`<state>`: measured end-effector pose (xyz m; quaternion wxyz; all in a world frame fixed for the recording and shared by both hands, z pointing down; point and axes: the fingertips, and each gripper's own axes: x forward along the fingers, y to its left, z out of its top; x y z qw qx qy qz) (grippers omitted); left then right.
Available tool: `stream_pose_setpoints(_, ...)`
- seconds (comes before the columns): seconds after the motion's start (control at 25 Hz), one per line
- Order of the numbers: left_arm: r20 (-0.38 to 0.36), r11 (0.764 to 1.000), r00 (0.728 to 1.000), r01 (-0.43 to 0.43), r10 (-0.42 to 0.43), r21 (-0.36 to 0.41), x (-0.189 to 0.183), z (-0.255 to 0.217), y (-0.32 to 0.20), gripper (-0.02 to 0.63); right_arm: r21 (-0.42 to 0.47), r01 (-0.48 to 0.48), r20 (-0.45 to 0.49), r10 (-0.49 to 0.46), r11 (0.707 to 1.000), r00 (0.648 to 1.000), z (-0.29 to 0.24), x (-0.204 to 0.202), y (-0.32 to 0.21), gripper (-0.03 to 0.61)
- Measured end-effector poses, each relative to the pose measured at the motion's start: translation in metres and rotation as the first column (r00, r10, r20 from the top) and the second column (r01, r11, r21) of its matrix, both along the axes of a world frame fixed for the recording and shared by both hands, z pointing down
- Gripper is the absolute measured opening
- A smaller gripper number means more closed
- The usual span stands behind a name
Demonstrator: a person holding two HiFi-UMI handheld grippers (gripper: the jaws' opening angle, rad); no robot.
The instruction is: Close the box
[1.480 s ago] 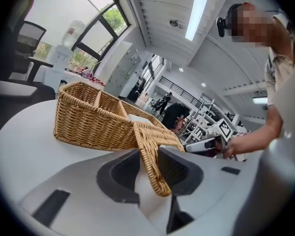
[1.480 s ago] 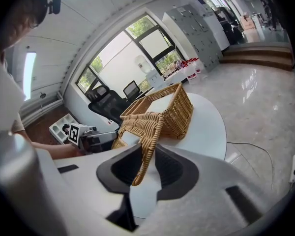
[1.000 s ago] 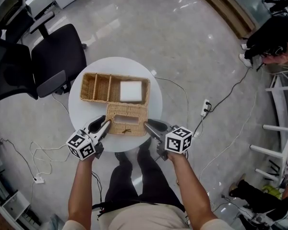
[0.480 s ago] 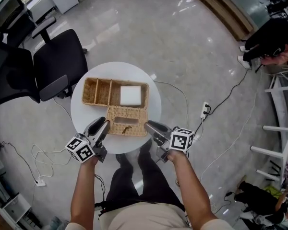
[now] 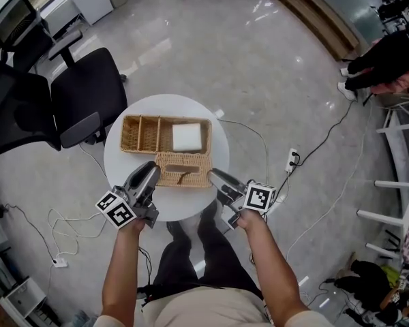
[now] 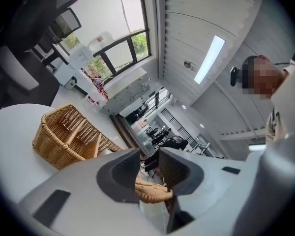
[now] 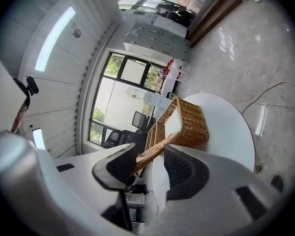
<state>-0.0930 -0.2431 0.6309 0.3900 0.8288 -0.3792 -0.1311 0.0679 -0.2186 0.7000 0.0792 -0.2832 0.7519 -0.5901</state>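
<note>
Half raised now the lid (image 5: 183,171) from flat at the table's (image 5: 184,204) near edge toward the box (image 5: 125,133) at its middle, clamped in the left gripper (image 5: 153,168), loose between the opening jaws of the right gripper (image 5: 212,174); probably needs tipping over yet.

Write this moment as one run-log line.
left gripper: shut on lid edge | right gripper: opening, lid edge between jaws | lid: tilted, basket open

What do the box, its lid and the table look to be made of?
Box and lid: woven wicker or rattan, tan and matte; the plaited strands and braided rims show. Table: smooth, plain white top, perhaps laminate or painted wood; the look leaves it open.
</note>
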Motion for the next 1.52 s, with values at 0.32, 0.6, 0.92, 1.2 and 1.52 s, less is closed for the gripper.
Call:
stream_pose_setpoints(0.32, -0.019, 1.0, 1.0, 0.022, -0.022, 0.008, -0.003, -0.01, -0.02, 0.115, -0.005, -0.036, 0.025, 0.036, 0.999, 0.999, -0.013, 0.0, -0.015, 0.162)
stream_pose_setpoints(0.6, -0.114, 0.997, 0.991, 0.075, -0.073, 0.013, -0.008, -0.019, -0.041, 0.115, -0.003, -0.102, 0.067, 0.102, 0.995, 0.993, -0.022, 0.011, -0.031, 0.189)
stream_pose_setpoints(0.92, -0.124, 0.993, 0.986, 0.115, -0.111, 0.028, -0.009, -0.028, -0.067, 0.115, 0.085, -0.136, 0.132, 0.124, 0.987, 0.983, -0.054, 0.008, -0.062, 0.187)
stream_pose_setpoints(1.2, -0.017, 0.991, 0.992, 0.124, -0.123, 0.051, -0.004, -0.028, -0.084, 0.112, 0.13, -0.167, 0.126, 0.151, 0.977, 0.98, -0.057, -0.001, -0.092, 0.176)
stream_pose_setpoints(1.52, 0.185, 0.989, 0.978, 0.075, -0.098, 0.128, 0.006, -0.02, -0.098, 0.112, 0.204, -0.173, 0.078, 0.16, 0.963, 0.984, -0.066, -0.001, -0.116, 0.169)
